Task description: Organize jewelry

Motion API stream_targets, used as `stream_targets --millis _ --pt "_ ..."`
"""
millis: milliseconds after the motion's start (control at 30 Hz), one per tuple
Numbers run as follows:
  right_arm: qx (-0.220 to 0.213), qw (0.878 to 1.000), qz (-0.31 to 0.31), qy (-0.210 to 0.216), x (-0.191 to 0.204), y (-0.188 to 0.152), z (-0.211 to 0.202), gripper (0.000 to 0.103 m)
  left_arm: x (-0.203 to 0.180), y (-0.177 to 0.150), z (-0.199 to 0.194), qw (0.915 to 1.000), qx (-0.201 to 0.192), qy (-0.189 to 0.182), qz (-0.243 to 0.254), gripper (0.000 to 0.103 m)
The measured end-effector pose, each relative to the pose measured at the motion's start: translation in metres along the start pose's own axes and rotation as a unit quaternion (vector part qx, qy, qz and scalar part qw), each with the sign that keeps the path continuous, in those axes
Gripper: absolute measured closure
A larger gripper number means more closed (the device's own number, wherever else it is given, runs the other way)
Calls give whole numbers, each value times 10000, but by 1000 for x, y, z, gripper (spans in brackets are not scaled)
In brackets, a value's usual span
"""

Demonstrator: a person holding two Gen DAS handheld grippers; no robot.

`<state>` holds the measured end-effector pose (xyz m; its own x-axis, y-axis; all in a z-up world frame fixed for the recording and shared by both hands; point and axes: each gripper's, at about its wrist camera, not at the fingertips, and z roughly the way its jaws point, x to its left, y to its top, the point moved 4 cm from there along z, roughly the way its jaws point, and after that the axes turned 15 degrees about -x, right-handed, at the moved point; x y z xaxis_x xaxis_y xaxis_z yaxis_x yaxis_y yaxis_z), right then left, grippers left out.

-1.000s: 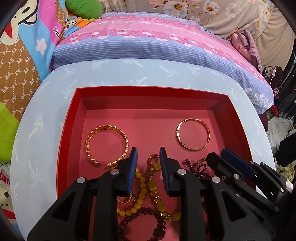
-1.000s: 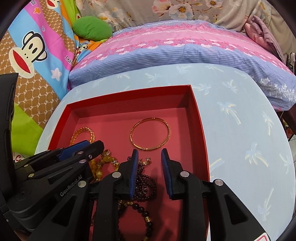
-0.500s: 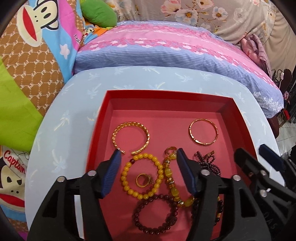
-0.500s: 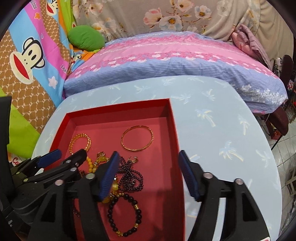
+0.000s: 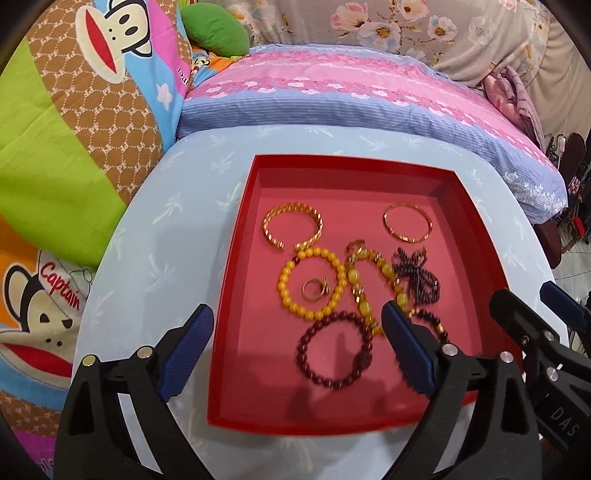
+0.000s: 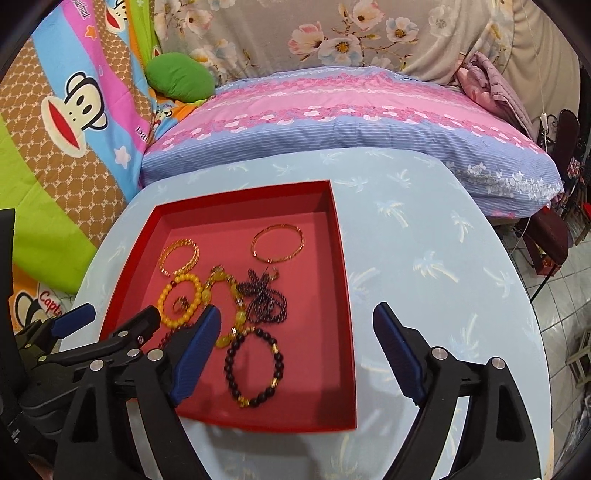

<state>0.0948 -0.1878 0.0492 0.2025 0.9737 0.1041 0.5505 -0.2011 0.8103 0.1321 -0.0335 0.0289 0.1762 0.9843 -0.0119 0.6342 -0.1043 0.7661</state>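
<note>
A red tray sits on a round light-blue table. In it lie a gold cuff, a thin gold bangle, a yellow bead bracelet, a small ring, a dark red bead bracelet, a yellow stone chain, a dark purple bead strand and a black bead bracelet. My left gripper is open and empty above the tray's near part. My right gripper is open and empty over the tray's right wall.
A bed with pink and blue striped bedding lies right behind the table. A monkey-print quilt and a green cushion are at the left. Tiled floor and dark furniture show at the right.
Both grippers have opened wide and pulled back and up from the tray. The jewelry now lies fully in view, with nothing held.
</note>
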Motion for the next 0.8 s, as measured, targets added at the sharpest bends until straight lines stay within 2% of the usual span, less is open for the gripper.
stream_targets --millis 200,667,800 --pt "129 9999 -37 109 5 -16 -14 21 7 -20 -15 9999 146 8 -40 13" --pt "281 9995 -89 100 4 -37 -33 17 10 -43 -37 9998 140 99 31 13" --pt "215 9997 -100 27 3 -40 -37 10 10 -46 -41 9998 142 123 23 13"
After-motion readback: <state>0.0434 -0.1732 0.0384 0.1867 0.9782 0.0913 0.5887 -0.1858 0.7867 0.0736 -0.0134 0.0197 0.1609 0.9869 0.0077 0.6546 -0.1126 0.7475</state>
